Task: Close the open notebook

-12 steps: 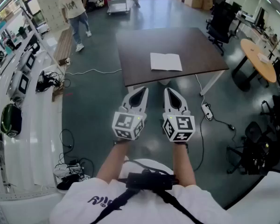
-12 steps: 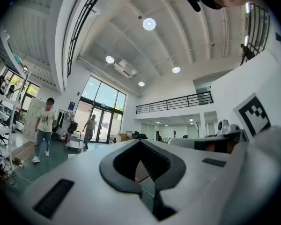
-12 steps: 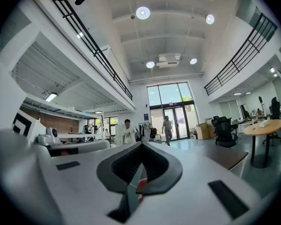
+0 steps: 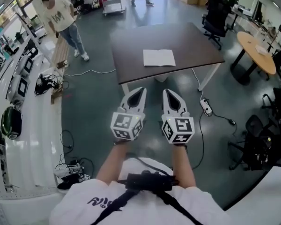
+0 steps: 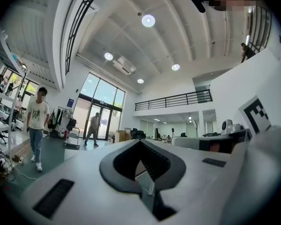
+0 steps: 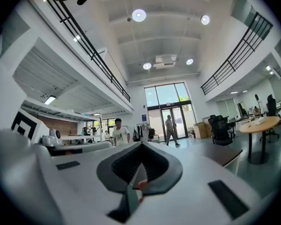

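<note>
The open notebook lies flat with white pages up on the dark brown table, near the table's front edge. My left gripper and right gripper are held side by side over the floor, short of the table and pointing toward it. Both are shut with nothing between the jaws. In the left gripper view the left gripper points level into the hall. In the right gripper view the right gripper does the same, with the table low at the right. The notebook shows in neither gripper view.
A person in a light T-shirt walks at the upper left, and another stands by a cart at the back. Office chairs and a round wooden table are at the right. A power strip and cables lie on the floor.
The table and notebook sit slightly higher and further left in the head view. The person at the upper left has walked on. Both grippers stay side by side and shut.
</note>
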